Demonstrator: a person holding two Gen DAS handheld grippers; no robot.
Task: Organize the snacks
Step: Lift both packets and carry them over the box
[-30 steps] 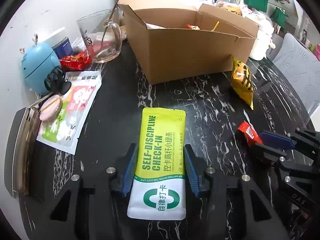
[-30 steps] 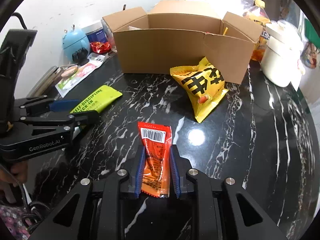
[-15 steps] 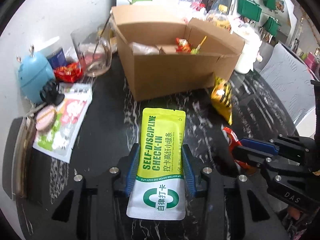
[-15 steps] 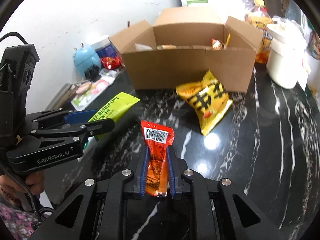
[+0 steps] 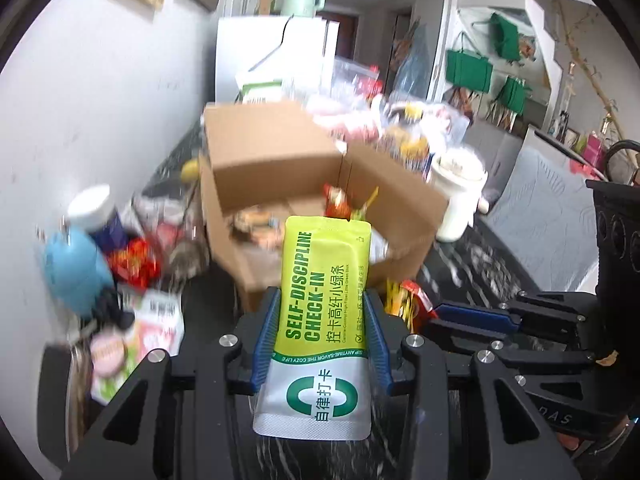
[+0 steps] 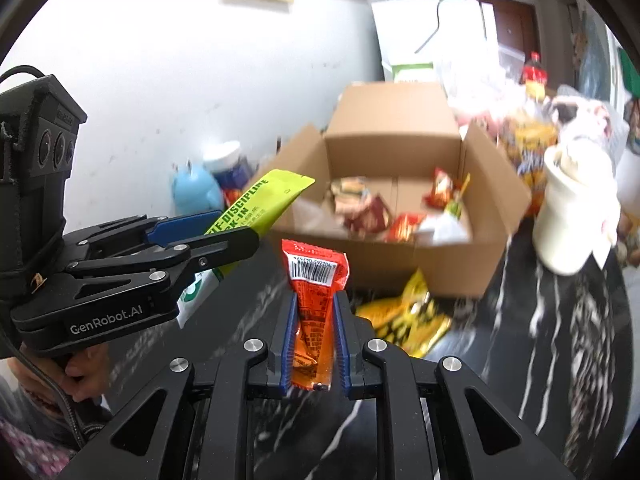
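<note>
lime-green-and-white pouch (image 5: 320,312) | orange-red sachet (image 6: 314,300) | brown cardboard box (image 6: 400,184) | black table (image 6: 560,360) — white veins

Bright, even indoor light fills both fisheye views. Motion blur smears the cardboard box (image 5: 320,184) and background clutter; close foreground stays sharp. Edges curve into black vignette.

Motion blur smears the carton's (image 5: 276,168) contents.

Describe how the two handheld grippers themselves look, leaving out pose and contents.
Both are matte black with silver screws and ribbed blue finger pads. The left gripper is marked GenRobot.AI and trails a black cable. The right gripper shows "DAS" lettering in the left wrist view.
</note>
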